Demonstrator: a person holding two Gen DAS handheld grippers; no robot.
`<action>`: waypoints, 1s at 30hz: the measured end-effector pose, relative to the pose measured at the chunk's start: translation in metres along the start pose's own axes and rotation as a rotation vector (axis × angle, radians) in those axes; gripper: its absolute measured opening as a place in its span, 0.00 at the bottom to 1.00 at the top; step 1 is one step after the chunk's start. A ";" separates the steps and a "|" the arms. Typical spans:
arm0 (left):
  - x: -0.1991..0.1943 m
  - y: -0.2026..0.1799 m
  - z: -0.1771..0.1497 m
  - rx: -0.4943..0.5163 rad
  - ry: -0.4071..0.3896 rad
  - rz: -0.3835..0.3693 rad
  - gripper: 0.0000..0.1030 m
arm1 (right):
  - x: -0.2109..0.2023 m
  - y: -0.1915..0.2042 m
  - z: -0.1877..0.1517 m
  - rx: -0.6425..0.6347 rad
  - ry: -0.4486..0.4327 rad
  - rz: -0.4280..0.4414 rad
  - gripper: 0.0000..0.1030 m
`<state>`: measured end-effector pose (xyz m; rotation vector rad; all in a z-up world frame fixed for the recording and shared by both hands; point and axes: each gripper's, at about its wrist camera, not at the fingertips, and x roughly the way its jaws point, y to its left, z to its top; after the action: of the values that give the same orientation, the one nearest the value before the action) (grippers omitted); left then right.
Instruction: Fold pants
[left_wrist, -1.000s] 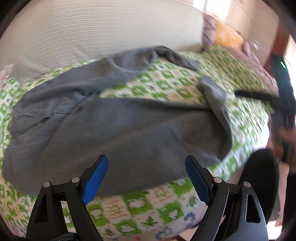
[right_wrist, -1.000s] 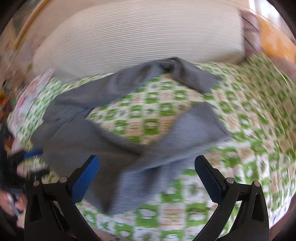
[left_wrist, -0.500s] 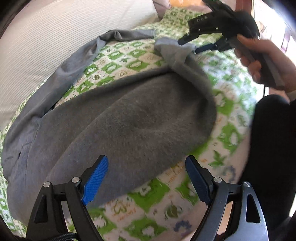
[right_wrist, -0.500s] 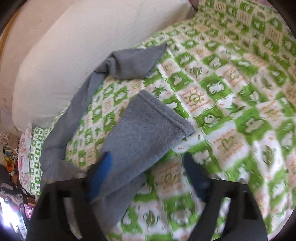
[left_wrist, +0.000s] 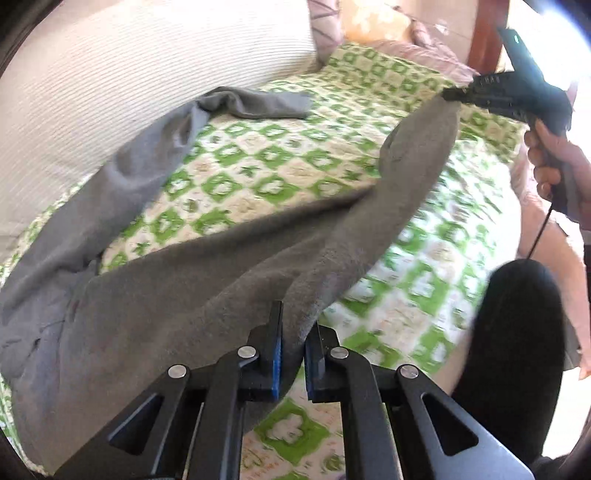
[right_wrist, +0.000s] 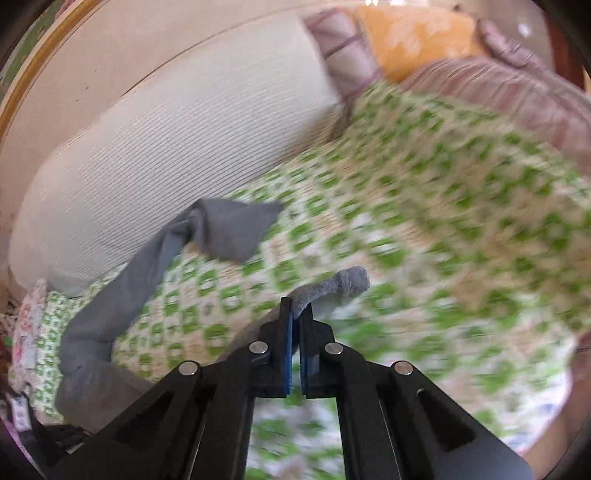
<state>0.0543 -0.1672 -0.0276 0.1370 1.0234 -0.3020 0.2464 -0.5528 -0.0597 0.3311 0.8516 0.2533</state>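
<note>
Both sets of jaws are clamped on the grey pants (left_wrist: 207, 280): left gripper (left_wrist: 293, 345) pinches the near leg's edge, right gripper (right_wrist: 295, 325) pinches its cuff, leg stretched above the green-checked bed (left_wrist: 295, 162).

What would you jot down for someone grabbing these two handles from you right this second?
Left gripper: shut on the near leg of the grey pants, along its near edge.
Right gripper: shut on that same leg's cuff end, lifted off the green blanket.
The other leg lies flat by the white pillow.
Done: both grips taken, leg raised.
Left: probably carry this leg onto the far one, then fold up.
</note>
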 end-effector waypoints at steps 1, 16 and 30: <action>0.005 -0.003 -0.003 0.006 0.016 -0.022 0.07 | -0.007 -0.011 -0.003 0.005 0.004 -0.011 0.03; 0.010 -0.009 0.032 0.118 0.030 -0.031 0.54 | -0.015 -0.073 -0.039 0.020 0.130 -0.144 0.45; 0.108 0.022 0.072 0.167 0.192 -0.039 0.15 | 0.096 -0.040 -0.011 -0.221 0.286 -0.113 0.19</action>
<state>0.1723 -0.1844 -0.0837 0.3014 1.1921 -0.4157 0.3030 -0.5543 -0.1481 0.0390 1.1090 0.2902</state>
